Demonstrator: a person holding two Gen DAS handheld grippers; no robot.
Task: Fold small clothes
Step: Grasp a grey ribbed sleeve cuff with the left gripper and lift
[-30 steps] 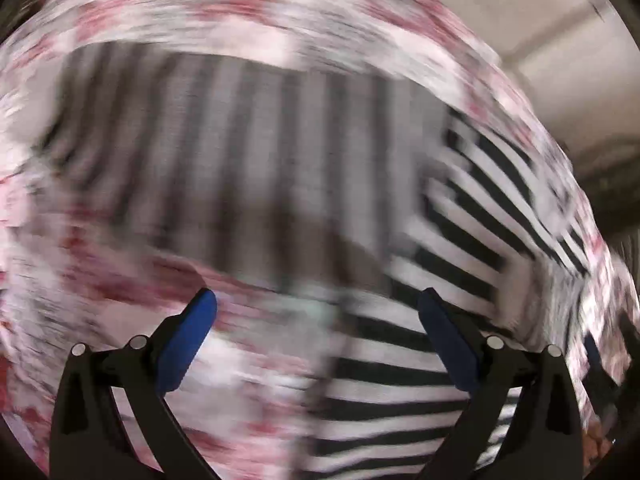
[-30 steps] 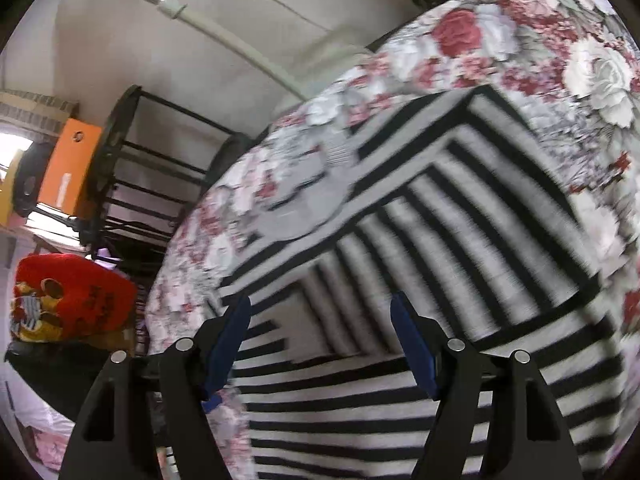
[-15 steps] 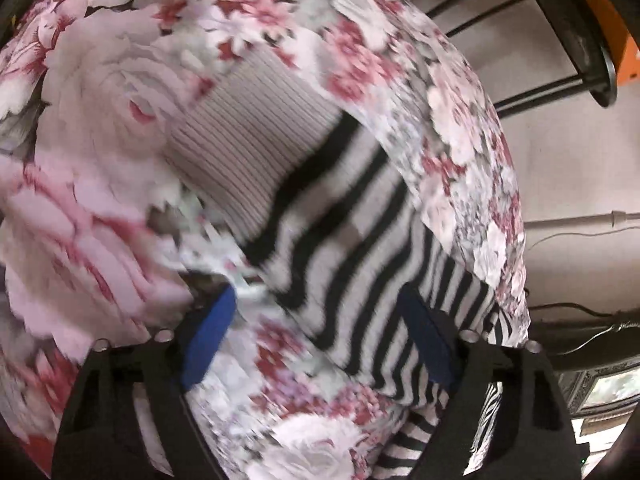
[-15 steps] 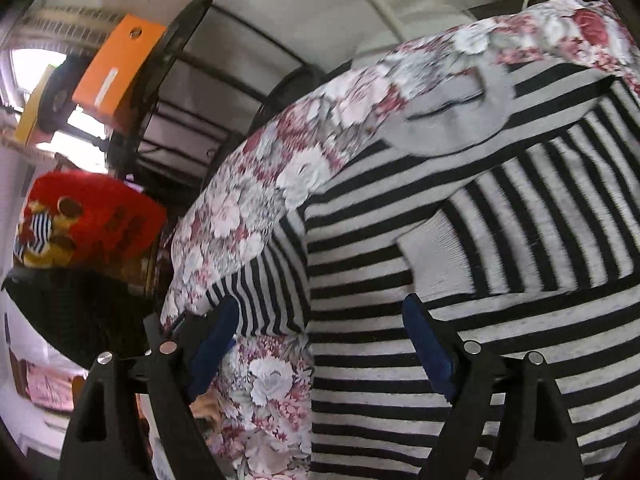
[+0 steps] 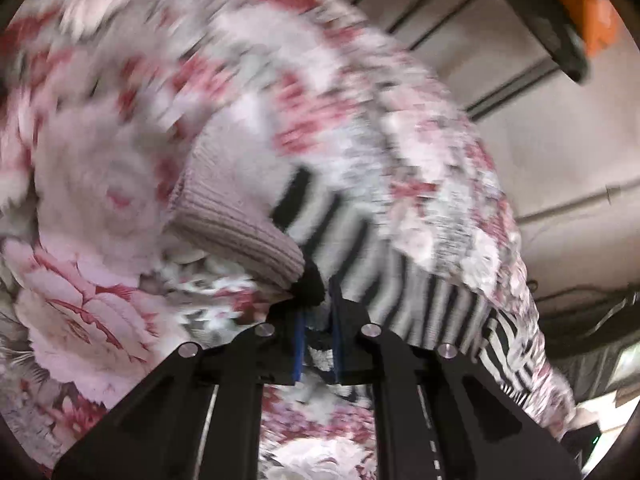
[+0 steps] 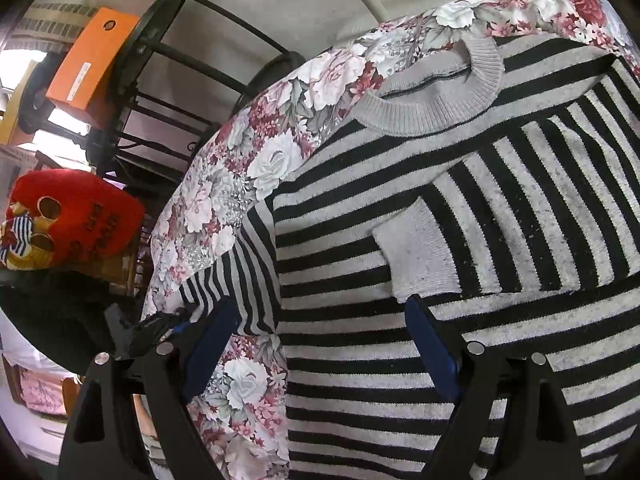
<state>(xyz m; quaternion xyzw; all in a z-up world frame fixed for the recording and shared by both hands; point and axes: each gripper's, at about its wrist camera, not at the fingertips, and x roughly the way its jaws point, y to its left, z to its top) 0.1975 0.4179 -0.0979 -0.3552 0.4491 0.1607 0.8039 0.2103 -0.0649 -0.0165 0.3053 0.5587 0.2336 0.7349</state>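
Observation:
A black-and-grey striped sweater (image 6: 400,208) lies flat on a floral cloth (image 6: 256,160), grey collar at the top. One sleeve is folded across the body, its grey cuff (image 6: 420,252) near the middle. The other sleeve (image 6: 228,276) stretches out to the left. In the left wrist view my left gripper (image 5: 316,312) is shut on that striped sleeve (image 5: 352,240), just behind its grey ribbed cuff (image 5: 236,220). My right gripper (image 6: 324,328) is open above the sweater's lower body and holds nothing.
The floral cloth (image 5: 88,312) covers the whole work surface. A black metal rack (image 6: 168,52) with an orange box (image 6: 92,64) stands beyond its edge. A red stuffed toy (image 6: 72,220) sits at the left. A pale wall is behind.
My left gripper has closed from open onto the outstretched sleeve near its cuff. My right gripper has stayed open and shifted only slightly over the sweater.

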